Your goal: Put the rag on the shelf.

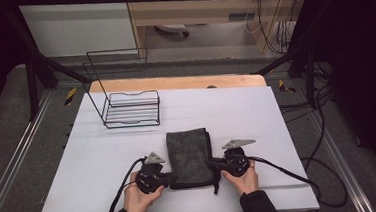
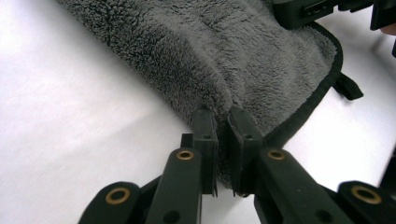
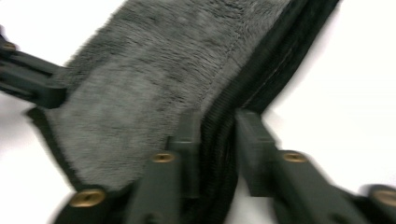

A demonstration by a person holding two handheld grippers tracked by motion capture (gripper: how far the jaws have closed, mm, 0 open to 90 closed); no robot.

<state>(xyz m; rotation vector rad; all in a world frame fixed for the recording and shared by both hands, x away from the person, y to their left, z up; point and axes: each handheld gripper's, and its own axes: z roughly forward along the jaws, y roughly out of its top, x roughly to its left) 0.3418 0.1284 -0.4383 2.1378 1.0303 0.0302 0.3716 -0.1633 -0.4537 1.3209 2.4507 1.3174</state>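
Observation:
A folded grey fleece towel [image 1: 189, 156] with a black hem lies on the white table [image 1: 257, 116] near the front edge. My left gripper [image 1: 172, 177] is at the towel's near left corner. In the left gripper view its jaws [image 2: 223, 121] stand close together, shut on a raised fold of the towel [image 2: 210, 56]. My right gripper [image 1: 212, 165] is at the towel's near right edge. In the right gripper view, which is blurred, the right gripper [image 3: 218, 126] pinches the stacked black hem of the towel [image 3: 154, 84]. A small black loop [image 2: 348, 86] hangs off the towel's corner.
A black wire rack [image 1: 131, 107] stands at the back left of the table. Cables trail from both grippers toward the front and right. Bare white surface lies left and right of the towel. A wooden strip runs along the far edge.

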